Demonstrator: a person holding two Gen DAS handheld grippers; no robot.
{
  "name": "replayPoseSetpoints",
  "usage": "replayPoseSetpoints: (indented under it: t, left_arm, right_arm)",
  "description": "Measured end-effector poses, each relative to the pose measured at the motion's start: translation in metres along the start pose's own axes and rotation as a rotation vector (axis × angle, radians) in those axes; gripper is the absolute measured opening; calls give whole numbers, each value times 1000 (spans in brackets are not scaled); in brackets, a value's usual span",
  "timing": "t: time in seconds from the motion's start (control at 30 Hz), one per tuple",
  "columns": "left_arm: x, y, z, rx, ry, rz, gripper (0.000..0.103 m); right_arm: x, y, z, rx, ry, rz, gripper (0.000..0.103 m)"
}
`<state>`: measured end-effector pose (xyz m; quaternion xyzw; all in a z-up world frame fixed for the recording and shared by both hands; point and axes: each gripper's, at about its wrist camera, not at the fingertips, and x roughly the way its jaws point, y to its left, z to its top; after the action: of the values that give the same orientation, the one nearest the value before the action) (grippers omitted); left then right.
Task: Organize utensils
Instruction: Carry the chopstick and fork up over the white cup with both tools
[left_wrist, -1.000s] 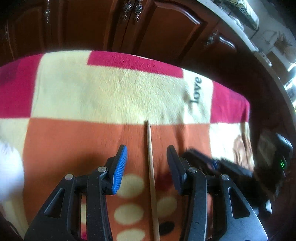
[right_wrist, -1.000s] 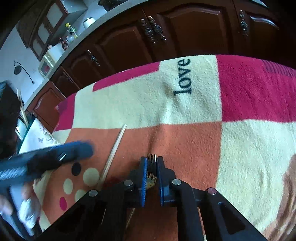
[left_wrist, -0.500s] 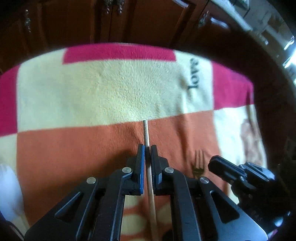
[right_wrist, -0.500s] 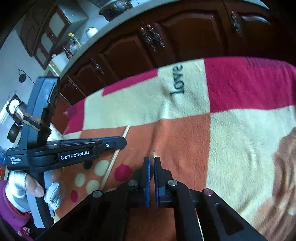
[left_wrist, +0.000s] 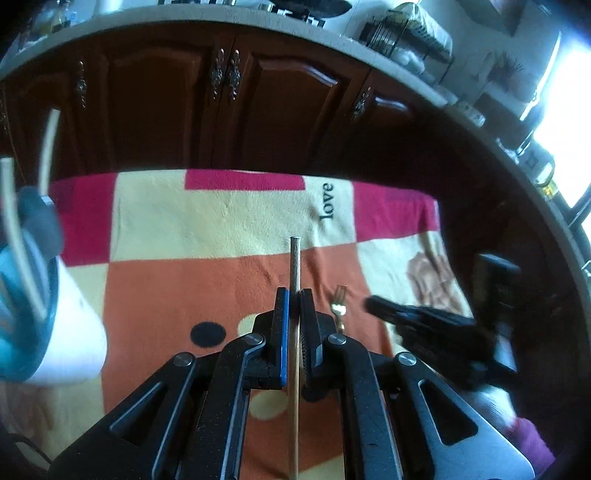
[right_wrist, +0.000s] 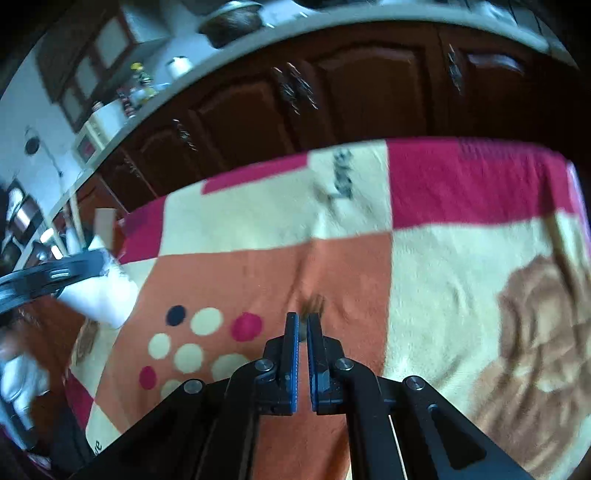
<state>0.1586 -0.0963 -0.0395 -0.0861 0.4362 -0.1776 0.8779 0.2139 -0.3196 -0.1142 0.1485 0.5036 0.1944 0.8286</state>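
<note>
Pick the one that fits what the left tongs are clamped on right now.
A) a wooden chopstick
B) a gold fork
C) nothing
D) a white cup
A: in the left wrist view the left tongs are shut on the wooden chopstick, whose tip sticks out ahead of them, while the gold fork lies apart on the blanket.

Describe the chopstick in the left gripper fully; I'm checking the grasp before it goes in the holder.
The chopstick is a thin, straight, pale wooden stick with a blunt round tip. The left gripper is shut on its shaft, which runs forward along the fingers, tip jutting past them over the orange patch of the blanket. Its rear end leaves the picture.
</note>
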Motion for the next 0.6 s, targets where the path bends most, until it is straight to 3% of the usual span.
replayPoseSetpoints:
  t: [0.1,0.17,0.33,0.37,0.43,0.6]
  left_arm:
    - [-15,2,-5,-5,-17,-4,4]
    - [-23,6,-7,-14,-21,-2,4]
    - [-36,11,-10,-29,-36,3,4]
    - [-37,12,-10,-30,-38,3,4]
    - [-42,12,-10,-34,-47,-2,4]
    - [-60,14,-11,-34,-74,-11,4]
  right_arm:
    - [17,-10,1,27,18,7,14]
    - [30,-14,3,22,33,-16,14]
    - [42,-15,7,13,42,28,11]
    - [40,-13,7,7,49,25,5]
    - [31,-6,5,-10,36,24,2]
    - [-16,12,-1,-50,-55,19,1]
